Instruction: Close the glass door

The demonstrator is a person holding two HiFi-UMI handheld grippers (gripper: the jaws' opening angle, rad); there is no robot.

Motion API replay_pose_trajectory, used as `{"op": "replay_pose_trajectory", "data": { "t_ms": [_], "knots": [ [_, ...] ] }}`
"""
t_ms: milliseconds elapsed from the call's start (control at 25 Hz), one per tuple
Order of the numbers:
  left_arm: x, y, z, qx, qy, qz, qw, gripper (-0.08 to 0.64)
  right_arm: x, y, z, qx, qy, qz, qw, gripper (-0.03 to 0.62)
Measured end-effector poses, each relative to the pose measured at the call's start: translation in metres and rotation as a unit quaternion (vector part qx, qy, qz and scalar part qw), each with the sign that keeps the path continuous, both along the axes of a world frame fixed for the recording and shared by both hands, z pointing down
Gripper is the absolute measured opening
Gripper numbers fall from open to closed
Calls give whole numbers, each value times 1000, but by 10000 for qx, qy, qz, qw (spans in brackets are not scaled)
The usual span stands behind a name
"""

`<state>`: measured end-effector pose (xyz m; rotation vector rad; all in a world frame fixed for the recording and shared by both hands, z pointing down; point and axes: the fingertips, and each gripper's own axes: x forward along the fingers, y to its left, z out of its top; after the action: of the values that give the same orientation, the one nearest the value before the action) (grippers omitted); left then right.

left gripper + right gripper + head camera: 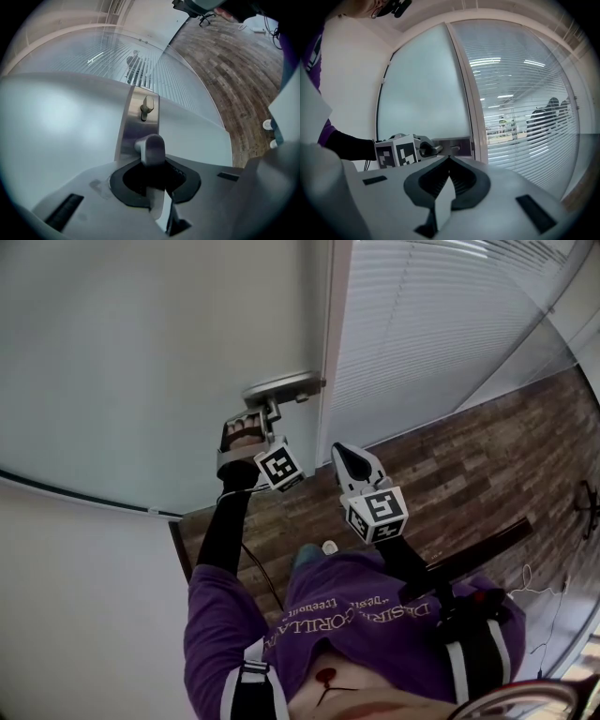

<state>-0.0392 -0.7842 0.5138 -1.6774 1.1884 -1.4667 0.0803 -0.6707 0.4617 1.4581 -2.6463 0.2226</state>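
The frosted glass door [141, 371] fills the left half of the head view. Near its right edge is a metal lock plate with a lever handle [274, 388]. My left gripper [270, 414] reaches up to that handle and is shut on it. In the left gripper view the handle [152, 147] sticks out of the plate [136, 117] and sits between the jaws, below a small thumb-turn [146, 108]. My right gripper [345, 457] hangs free to the right of the door edge, shut on nothing. In its own view the right gripper [449, 161] points at the handle [430, 149].
A white door frame [333, 343] stands just right of the handle, with a glass partition with slatted blinds [441, 324] beyond it. Dark wood flooring [469, 474] lies below. A white wall [75, 596] borders the door's left side. An office chair [204, 16] stands far off.
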Motion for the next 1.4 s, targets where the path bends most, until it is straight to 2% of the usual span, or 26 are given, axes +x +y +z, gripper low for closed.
{"op": "replay_pose_trajectory", "data": {
  "t_ms": [280,680,1400],
  "knots": [
    [0,-22,6,-116,-5,-83,9999,40,-3,-16,3,-59,-55,32,10000,-11],
    [-4,-35,11,-225,61,7,9997,38,-17,-29,0,-83,-125,187,9997,-11],
    [-7,-47,7,-136,143,58,9998,35,-26,-43,-4,-23,-89,193,9998,-11]
  ]
}}
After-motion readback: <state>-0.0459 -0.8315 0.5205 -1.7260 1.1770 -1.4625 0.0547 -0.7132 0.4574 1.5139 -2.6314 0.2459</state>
